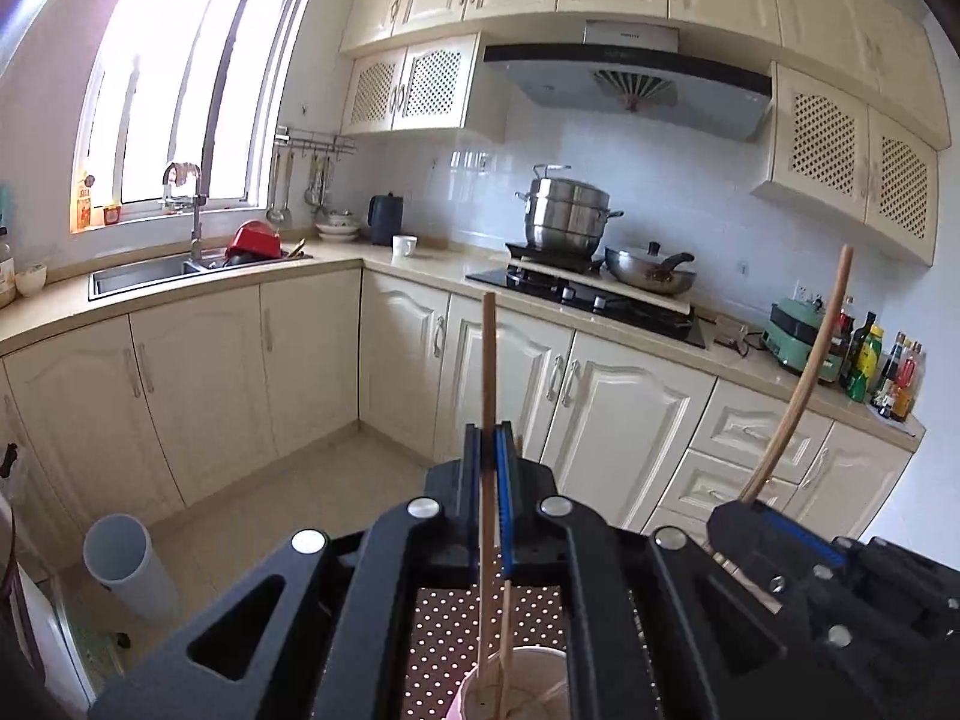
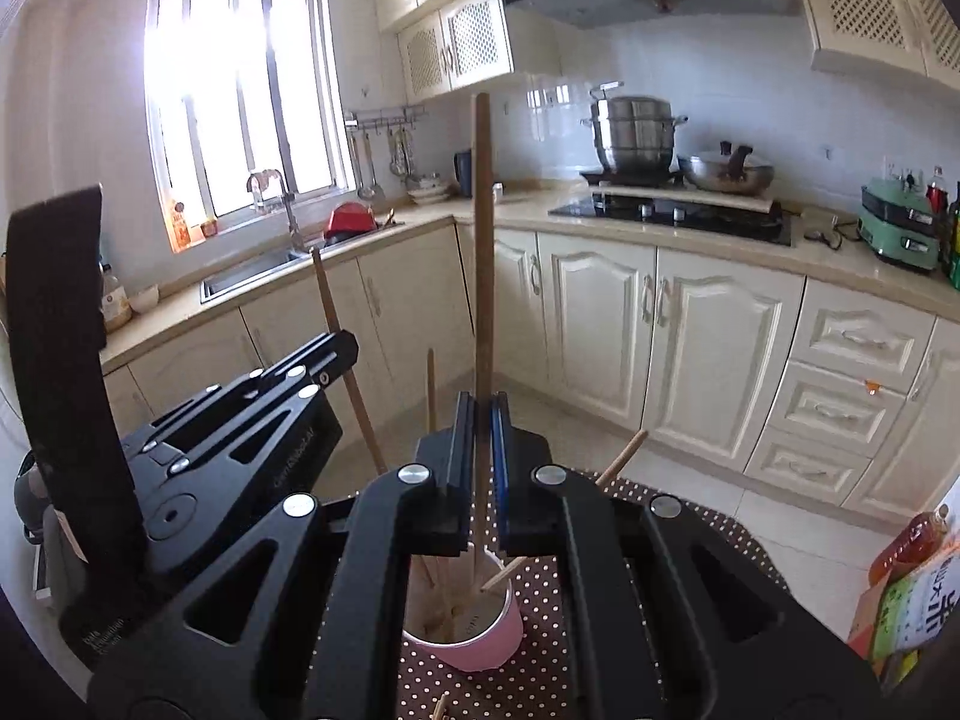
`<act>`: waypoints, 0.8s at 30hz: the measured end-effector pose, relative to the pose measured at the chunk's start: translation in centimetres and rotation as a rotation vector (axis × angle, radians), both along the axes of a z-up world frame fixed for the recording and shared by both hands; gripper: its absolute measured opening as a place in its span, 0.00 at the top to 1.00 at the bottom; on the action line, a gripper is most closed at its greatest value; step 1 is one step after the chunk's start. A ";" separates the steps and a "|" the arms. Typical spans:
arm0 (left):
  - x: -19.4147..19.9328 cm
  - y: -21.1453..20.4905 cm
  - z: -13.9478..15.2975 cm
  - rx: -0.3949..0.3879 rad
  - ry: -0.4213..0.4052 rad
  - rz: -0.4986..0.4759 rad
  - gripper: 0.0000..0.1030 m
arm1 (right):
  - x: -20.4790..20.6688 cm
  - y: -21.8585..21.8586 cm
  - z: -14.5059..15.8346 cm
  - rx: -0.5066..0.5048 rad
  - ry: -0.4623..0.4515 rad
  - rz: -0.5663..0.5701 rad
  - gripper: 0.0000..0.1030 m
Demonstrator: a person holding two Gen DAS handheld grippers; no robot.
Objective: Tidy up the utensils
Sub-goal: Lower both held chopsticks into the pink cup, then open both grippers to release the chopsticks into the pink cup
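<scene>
— Tongs first: left tongs (image 1: 489, 450) clenched on a pale chopstick (image 1: 488, 360), upright, top end at twelve o'clock.
— And the right tongs (image 2: 481, 420)?
— Clenched too, on a darker chopstick (image 2: 482, 240), likewise pointing to twelve o'clock, lower end down in the pink cup (image 2: 480, 642).
— Cup's place?
— Directly under both tongs, at six o'clock in each wrist view, standing on a brown polka-dot cloth (image 2: 540, 588) over the worktop. More wooden sticks (image 2: 435, 588) inside it, one leaning out toward two o'clock.
— Tongs relative to each other?
— Close together: right tongs at four o'clock in the left view, left tongs at nine o'clock in the right view.
— Farther out?
— Steel steamer pot (image 1: 564, 210) on the stove at one o'clock, sink (image 1: 144, 276) under the window at ten o'clock.
</scene>
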State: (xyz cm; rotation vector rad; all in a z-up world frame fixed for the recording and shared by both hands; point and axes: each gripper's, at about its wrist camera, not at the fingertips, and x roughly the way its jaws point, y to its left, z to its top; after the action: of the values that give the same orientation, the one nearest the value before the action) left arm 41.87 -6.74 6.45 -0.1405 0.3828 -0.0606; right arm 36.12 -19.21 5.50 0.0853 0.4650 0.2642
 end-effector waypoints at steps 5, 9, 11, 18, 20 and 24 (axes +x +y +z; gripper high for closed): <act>1.3 0.4 -2.8 0.004 0.059 -0.005 0.94 | 1.7 0.3 -2.4 0.016 0.074 0.021 0.94; 1.7 0.7 -4.3 0.018 0.094 -0.011 0.94 | 2.0 0.9 -3.5 -0.021 0.100 0.000 0.94; 1.8 0.9 -4.8 0.018 0.104 -0.012 0.93 | 2.2 1.1 -4.3 -0.019 0.128 0.014 0.94; 1.7 1.0 -6.7 0.045 0.132 -0.005 0.92 | 2.9 1.2 -6.0 -0.029 0.186 0.006 0.94; 1.5 1.0 -7.2 0.059 0.123 -0.005 0.90 | 2.8 1.2 -6.2 -0.027 0.186 -0.001 0.94; 0.7 0.2 -7.5 0.134 0.112 -0.010 0.89 | 2.5 1.2 -6.0 -0.034 0.197 0.005 0.93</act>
State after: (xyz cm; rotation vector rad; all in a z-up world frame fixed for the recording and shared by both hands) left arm 42.54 -6.51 -1.06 -0.0092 0.4979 -0.0363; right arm 38.57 -18.05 -0.51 0.0772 0.6648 0.2537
